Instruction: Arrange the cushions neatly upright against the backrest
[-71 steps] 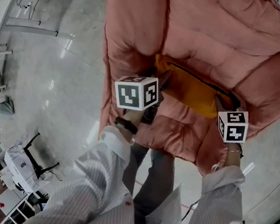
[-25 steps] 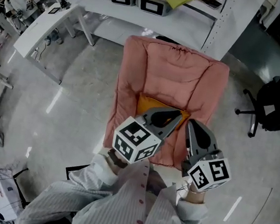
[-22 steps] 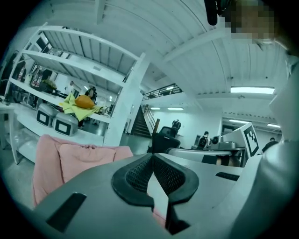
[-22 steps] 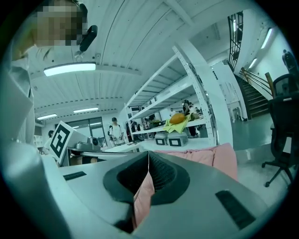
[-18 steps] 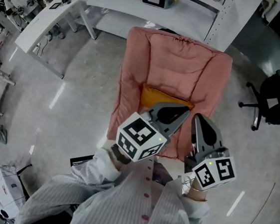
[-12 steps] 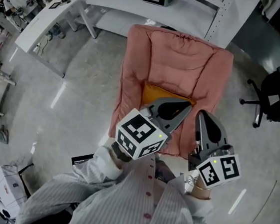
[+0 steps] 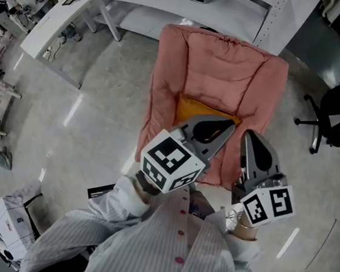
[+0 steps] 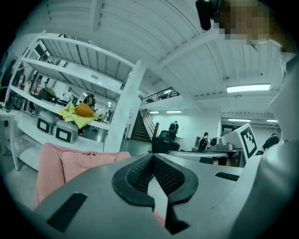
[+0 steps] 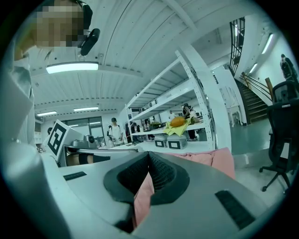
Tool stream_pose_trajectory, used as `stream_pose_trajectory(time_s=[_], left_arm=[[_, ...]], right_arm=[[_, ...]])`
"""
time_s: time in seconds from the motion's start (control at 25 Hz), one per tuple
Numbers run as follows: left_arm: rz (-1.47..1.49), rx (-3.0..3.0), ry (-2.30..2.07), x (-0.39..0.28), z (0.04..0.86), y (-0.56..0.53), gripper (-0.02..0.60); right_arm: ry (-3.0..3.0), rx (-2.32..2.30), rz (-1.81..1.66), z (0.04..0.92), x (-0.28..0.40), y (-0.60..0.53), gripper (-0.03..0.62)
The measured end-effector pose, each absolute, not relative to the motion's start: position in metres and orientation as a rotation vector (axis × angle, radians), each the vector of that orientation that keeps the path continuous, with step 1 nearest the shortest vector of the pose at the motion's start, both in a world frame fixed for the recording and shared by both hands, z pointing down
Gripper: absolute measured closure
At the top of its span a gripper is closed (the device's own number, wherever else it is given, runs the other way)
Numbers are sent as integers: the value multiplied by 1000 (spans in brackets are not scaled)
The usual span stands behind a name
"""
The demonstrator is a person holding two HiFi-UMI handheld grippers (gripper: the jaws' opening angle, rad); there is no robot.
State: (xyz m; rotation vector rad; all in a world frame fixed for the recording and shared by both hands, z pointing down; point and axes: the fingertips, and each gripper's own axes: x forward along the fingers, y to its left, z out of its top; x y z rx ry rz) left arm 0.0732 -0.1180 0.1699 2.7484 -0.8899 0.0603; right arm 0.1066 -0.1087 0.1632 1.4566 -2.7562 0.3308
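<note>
Looking steeply down, the head view shows the orange cushion (image 7: 198, 109) at the back of the pink armchair's (image 7: 224, 59) seat, against the backrest, with the left gripper (image 7: 228, 125) and right gripper (image 7: 247, 136) held short of it. Both gripper views miss the cushion and catch only the armchair's top edge. They show each pair of jaws pressed together, gripping nothing.

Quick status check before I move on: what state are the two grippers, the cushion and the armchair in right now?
left gripper: jaws shut, nothing between them, held clear of the chair.
right gripper: jaws shut, nothing between them, also clear of the chair.
orange cushion: on the seat, standing against the backrest, not gripped.
pink armchair: upright on the floor, only that one cushion visible on it.
</note>
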Motion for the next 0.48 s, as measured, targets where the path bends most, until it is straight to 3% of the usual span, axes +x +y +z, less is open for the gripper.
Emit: stream_pose_trajectory(time_s=[0.48], left_arm=[[61, 2750, -933, 72, 168, -140, 572]], right_arm=[[-2731, 1458, 357, 168, 108, -118, 580]])
